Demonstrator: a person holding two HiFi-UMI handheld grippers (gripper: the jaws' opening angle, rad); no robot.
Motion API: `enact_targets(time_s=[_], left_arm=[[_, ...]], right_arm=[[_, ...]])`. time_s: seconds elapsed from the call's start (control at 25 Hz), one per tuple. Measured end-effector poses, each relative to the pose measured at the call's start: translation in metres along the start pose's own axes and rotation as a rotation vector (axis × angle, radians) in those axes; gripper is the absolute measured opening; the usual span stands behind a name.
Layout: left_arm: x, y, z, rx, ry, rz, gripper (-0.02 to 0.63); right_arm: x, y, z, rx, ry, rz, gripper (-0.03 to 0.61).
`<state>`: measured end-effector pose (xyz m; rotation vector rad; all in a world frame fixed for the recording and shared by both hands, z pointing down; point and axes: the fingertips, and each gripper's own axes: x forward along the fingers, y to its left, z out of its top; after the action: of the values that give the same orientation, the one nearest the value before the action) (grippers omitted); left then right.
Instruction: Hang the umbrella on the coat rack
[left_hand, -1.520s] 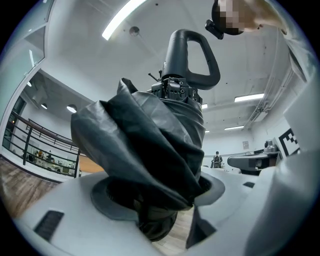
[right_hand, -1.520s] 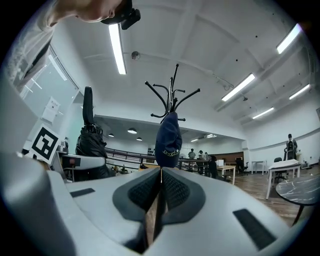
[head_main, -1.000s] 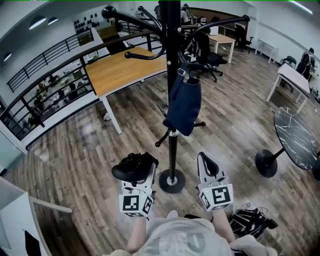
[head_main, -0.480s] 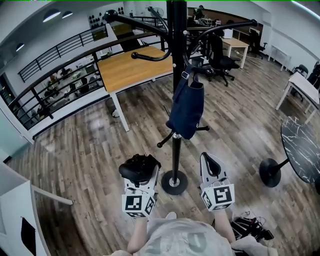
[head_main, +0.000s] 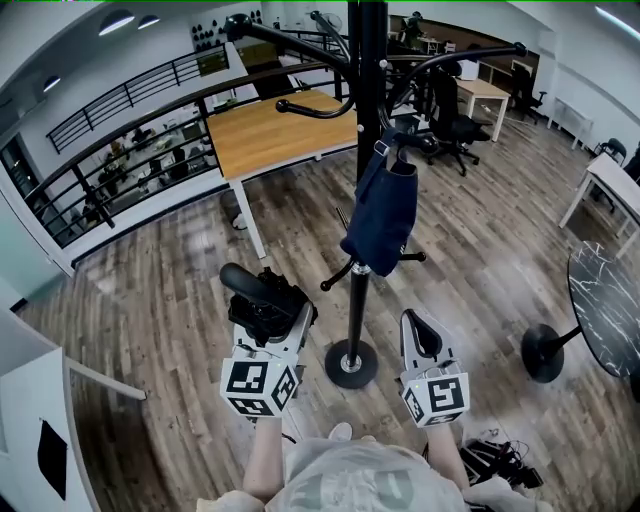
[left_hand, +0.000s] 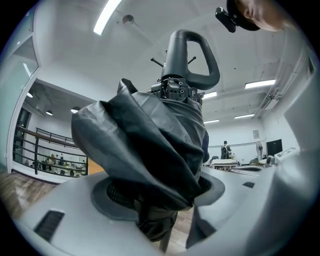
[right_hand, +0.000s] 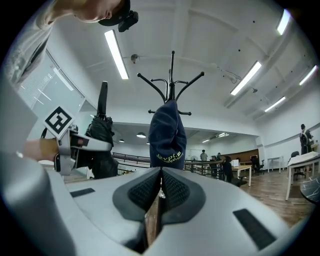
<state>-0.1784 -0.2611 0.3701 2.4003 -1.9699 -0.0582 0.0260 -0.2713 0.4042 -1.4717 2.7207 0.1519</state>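
Left gripper (head_main: 278, 325): clamped on the bunched cloth of the umbrella (head_main: 258, 297), which holds the jaws apart; it hangs just left of the coat rack (head_main: 358, 300).

Right gripper (head_main: 420, 335): jaws pressed together with nothing between them, low and just right of the rack's base (head_main: 350, 363).

Umbrella: black and folded, held in the left gripper, left of the rack's pole and apart from it. Its looped handle points away from the person, and it hangs on no hook.

Coat rack: black pole on a round base with curved hooks at the top, standing between the two grippers in front of the person.

Bag (head_main: 380, 215): navy, hanging from a hook on the rack and lying against the pole; pale print runs along its lower edge.

Desk (head_main: 270, 135): wooden top on white legs, behind the rack and to its left.

Round table (head_main: 610, 290): dark, marbled, well to the rack's right.

Railing (head_main: 120, 170): black, beyond the desk, left of the rack.
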Motion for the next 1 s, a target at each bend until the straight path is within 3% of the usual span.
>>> enact_targets(time_s=[0.52,1.0], left_arm=[[0.054,0.024,0.139,0.110,-0.039,-0.075,0.305],[0.085,0.022,0.205,0.185,-0.038,-0.118,0.305]], right_arm=[[-0.003,-0.001,0.009,0.026,-0.029,0.024,0.032],[-0.013,-0.004,0.010,0.047,-0.033,0.025,0.032]])
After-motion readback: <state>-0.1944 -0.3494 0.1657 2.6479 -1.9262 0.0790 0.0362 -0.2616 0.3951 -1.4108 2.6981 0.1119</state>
